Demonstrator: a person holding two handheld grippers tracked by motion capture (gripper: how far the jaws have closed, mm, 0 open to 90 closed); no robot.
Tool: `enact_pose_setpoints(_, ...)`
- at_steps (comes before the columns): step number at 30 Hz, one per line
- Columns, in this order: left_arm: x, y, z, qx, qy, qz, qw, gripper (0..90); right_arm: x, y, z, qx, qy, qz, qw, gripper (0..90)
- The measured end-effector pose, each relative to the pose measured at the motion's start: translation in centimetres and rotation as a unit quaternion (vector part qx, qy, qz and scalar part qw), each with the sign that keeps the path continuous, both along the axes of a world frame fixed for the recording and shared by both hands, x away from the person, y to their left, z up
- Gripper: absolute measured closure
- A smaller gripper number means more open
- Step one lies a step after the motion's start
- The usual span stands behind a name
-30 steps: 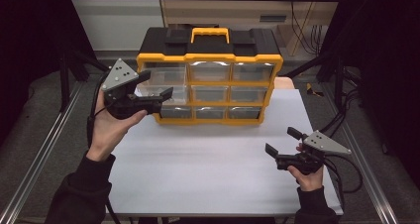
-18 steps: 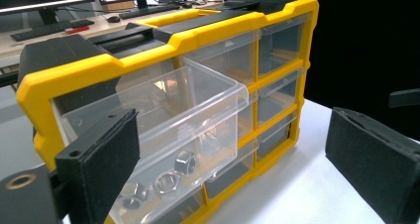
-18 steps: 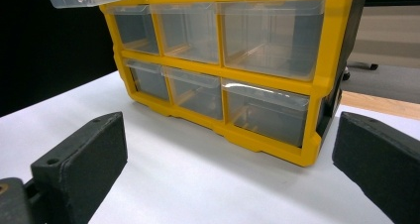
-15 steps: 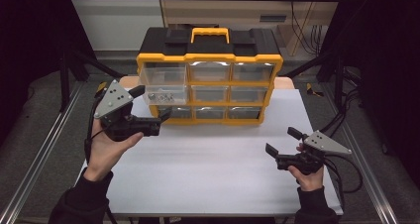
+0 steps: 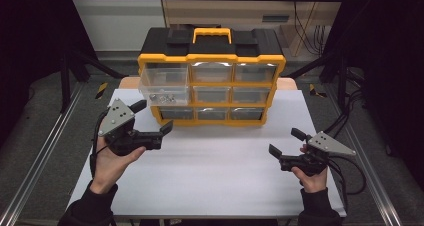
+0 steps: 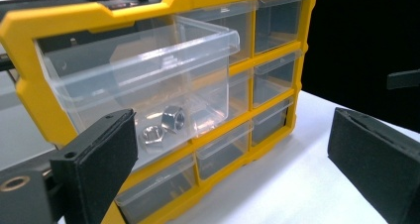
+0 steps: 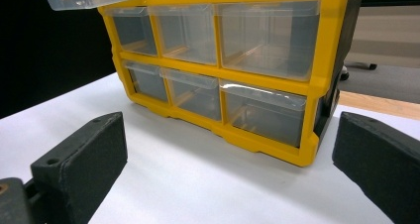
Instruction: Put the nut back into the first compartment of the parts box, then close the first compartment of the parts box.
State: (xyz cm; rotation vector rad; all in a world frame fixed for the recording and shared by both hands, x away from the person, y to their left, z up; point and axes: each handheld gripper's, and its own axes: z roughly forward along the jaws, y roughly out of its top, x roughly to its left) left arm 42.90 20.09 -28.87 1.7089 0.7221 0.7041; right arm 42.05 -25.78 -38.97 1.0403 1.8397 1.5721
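With the top-left drawer [image 5: 165,86] pulled out of the organizer [image 5: 212,61], both empty grippers, left gripper [image 5: 152,121] and right gripper [image 5: 287,143], stand open; next, pick nuts [image 6: 163,127] from it.

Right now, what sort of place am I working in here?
Probably a lab or workshop recording bench: a white table inside a metal rail frame, cables trailing across the floor, and a yellow parts organizer with one clear drawer pulled out, holding metal nuts.
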Motion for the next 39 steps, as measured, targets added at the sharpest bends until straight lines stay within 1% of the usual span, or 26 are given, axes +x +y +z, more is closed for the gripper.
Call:
enact_pose_setpoints(2,0.1,-0.1,-0.4,0.003,0.0,0.003,1.0,5.4,0.0,0.0,0.0,0.0,0.0,0.0,1.0,1.0)
enact_pose_setpoints(7,0.4,-0.2,-0.9,0.0,0.008,0.005,1.0,7.2,0.0,0.0,0.0,0.002,-0.002,-0.001,1.0,1.0)
enact_pose_setpoints(9,0.5,-0.3,-0.9,-0.004,0.009,0.01,0.9999,9.8,0.0,0.0,0.0,0.003,-0.002,0.0,1.0,1.0)
enact_pose_setpoints(10,0.5,-0.3,-0.9,-0.001,0.005,0.014,0.9999,11.8,0.0,0.0,0.0,0.003,-0.002,0.0,1.0,1.0)
enact_pose_setpoints(12,0.6,-0.4,-0.8,0.001,0.004,0.02,0.9998,15.6,0.0,0.1,0.0,0.001,0.001,0.0,1.0,1.0)
enact_pose_setpoints(13,0.6,-0.5,-0.8,0.003,0.003,0.022,0.9997,18.4,0.0,0.1,-0.1,0.002,0.002,0.001,1.0,1.0)
enact_pose_setpoints(15,0.6,-0.8,-0.7,0.007,0.01,0.024,0.9996,22.8,0.1,0.1,-0.1,0.001,0.001,0.003,1.0,1.0)
enact_pose_setpoints(17,0.8,-1.0,-0.8,0.008,0.011,0.02,0.9997,28.0,0.1,0.1,-0.1,0.0,0.0,0.002,1.0,1.0)
enact_pose_setpoints(19,1.0,-1.3,-0.8,0.015,0.011,0.025,0.9995,31.9,0.1,0.1,-0.1,0.002,0.002,0.001,1.0,1.0)
enact_pose_setpoints(21,1.2,-1.4,-0.8,0.017,0.015,0.02,0.9995,39.0,0.1,0.1,-0.1,0.001,0.003,0.0,1.0,1.0)
enact_pose_setpoints(22,1.2,-1.5,-0.8,0.015,0.016,0.02,0.9996,43.4,0.1,0.1,-0.1,0.001,0.002,0.0,1.0,1.0)
enact_pose_setpoints(24,1.4,-1.7,-0.8,0.019,0.019,0.022,0.9994,49.7,0.1,0.1,-0.1,-0.002,-0.001,0.001,1.0,1.0)
enact_pose_setpoints(25,1.5,-1.8,-0.8,0.019,0.022,0.021,0.9994,53.0,0.1,0.2,-0.1,0.001,0.003,-0.001,1.0,1.0)
enact_pose_setpoints(26,1.7,-1.8,-0.8,0.02,0.016,0.022,0.9994,56.2,0.1,0.2,-0.1,0.0,0.003,-0.001,1.0,1.0)
enact_pose_setpoints(28,1.8,-1.9,-0.7,0.016,0.017,0.023,0.9995,62.6,0.1,0.1,-0.1,-0.002,-0.001,0.002,1.0,1.0)
enact_pose_setpoints(29,1.9,-1.9,-0.7,0.019,0.016,0.023,0.9994,66.3,0.1,0.1,-0.1,0.0,0.0,0.002,1.0,1.0)
enact_pose_setpoints(30,2.0,-2.0,-0.7,0.018,0.018,0.022,0.9994,68.9,0.1,0.1,-0.1,0.002,0.002,0.001,1.0,1.0)
enact_pose_setpoints(31,2.1,-2.0,-0.7,0.019,0.014,0.023,0.9994,71.6,0.1,0.1,-0.1,0.002,0.002,0.002,1.0,1.0)
enact_pose_setpoints(32,2.2,-2.0,-0.7,0.02,0.016,0.024,0.9994,74.5,0.0,0.1,-0.1,0.002,0.002,0.002,1.0,1.0)
enact_pose_setpoints(36,2.6,-2.0,-0.7,0.018,0.02,0.026,0.9993,84.0,0.0,0.1,-0.1,0.002,0.0,0.001,1.0,1.0)
enact_pose_setpoints(37,2.7,-2.0,-0.7,0.022,0.019,0.028,0.9992,85.7,0.0,0.1,-0.1,0.001,0.001,0.0,1.0,1.1)
enact_pose_setpoints(38,2.7,-2.1,-0.7,0.019,0.025,0.031,0.999,87.4,0.0,0.1,-0.1,0.001,0.001,0.0,1.0,1.0)
enact_pose_setpoints(39,2.9,-2.0,-0.7,0.023,0.02,0.034,0.9989,88.4,0.0,0.1,0.0,0.002,0.001,0.001,1.0,1.0)
